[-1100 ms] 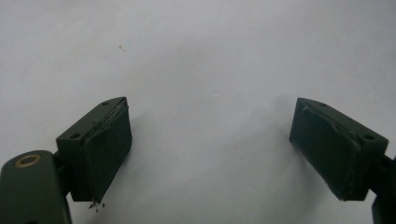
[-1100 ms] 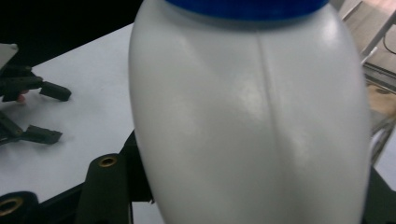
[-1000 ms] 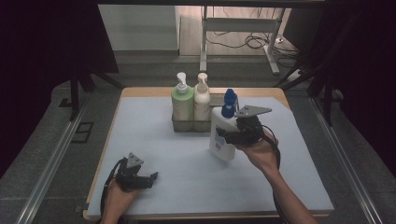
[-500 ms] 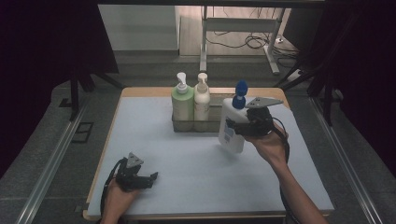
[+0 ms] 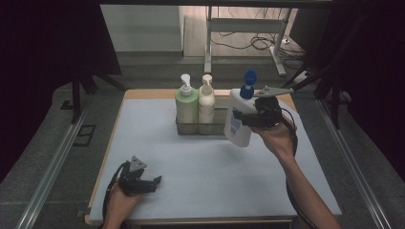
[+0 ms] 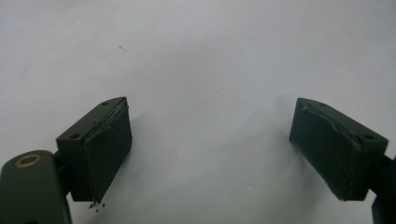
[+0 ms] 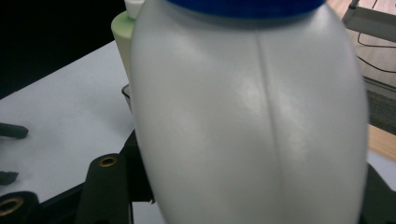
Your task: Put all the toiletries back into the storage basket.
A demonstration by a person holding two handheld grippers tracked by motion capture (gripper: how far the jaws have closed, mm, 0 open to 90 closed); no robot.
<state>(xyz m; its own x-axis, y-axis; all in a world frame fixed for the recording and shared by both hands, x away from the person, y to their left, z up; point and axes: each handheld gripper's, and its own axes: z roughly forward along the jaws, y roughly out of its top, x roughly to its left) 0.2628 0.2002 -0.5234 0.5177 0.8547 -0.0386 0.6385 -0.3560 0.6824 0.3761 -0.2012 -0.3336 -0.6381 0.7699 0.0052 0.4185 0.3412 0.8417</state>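
Note:
A white pump bottle with a blue top [image 5: 238, 119] hangs tilted in the air just right of a dark wire basket [image 5: 216, 128], and my right gripper [image 5: 249, 119] is shut on its body. In the right gripper view the bottle [image 7: 252, 116] looms between the jaws, its blue cap at the top edge. The basket holds a green pump bottle [image 5: 186, 102] and a cream pump bottle [image 5: 206, 103], both upright. My left gripper [image 5: 156, 182] rests low on the pale blue mat [image 5: 191, 162] near the front left, open with nothing between its fingers [image 6: 105, 149].
The mat covers a wooden table [image 5: 143, 93] with metal rails along both sides. Behind the table stand a desk frame [image 5: 248, 28] and loose cables on the floor. The mat's middle and front right lie bare.
My right gripper has carried the white bottle up and to the right, toward the right end of the basket. The left gripper has stayed where it was.

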